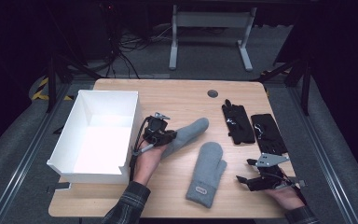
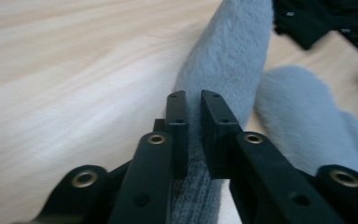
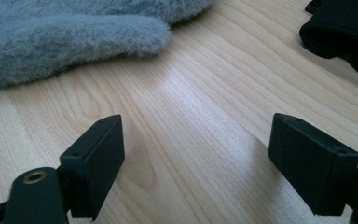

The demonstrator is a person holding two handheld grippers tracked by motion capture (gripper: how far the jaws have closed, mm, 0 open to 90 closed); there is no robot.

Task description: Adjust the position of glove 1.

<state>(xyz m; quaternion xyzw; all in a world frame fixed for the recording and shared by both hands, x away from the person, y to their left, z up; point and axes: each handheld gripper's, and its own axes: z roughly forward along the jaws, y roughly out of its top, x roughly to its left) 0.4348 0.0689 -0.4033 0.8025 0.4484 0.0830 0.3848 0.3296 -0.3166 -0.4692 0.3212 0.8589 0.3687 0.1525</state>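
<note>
Two fuzzy grey mittens lie on the wooden table. My left gripper (image 1: 171,136) is shut on the cuff end of the far grey mitten (image 1: 189,132), which stretches away toward the right; in the left gripper view its fabric (image 2: 228,56) is pinched between the two black jaws (image 2: 193,112). The near grey mitten (image 1: 207,171) lies flat, cuff toward the table's front edge. My right gripper (image 1: 244,182) rests low on the table to the right of that mitten, open, with bare wood between its fingers (image 3: 98,154) and the mitten's thumb (image 3: 74,37) beyond.
A white open box (image 1: 98,135) stands at the table's left, just beside my left hand. Two black gloves (image 1: 251,127) lie at the back right, above my right gripper. A round cable hole (image 1: 212,93) sits near the far edge.
</note>
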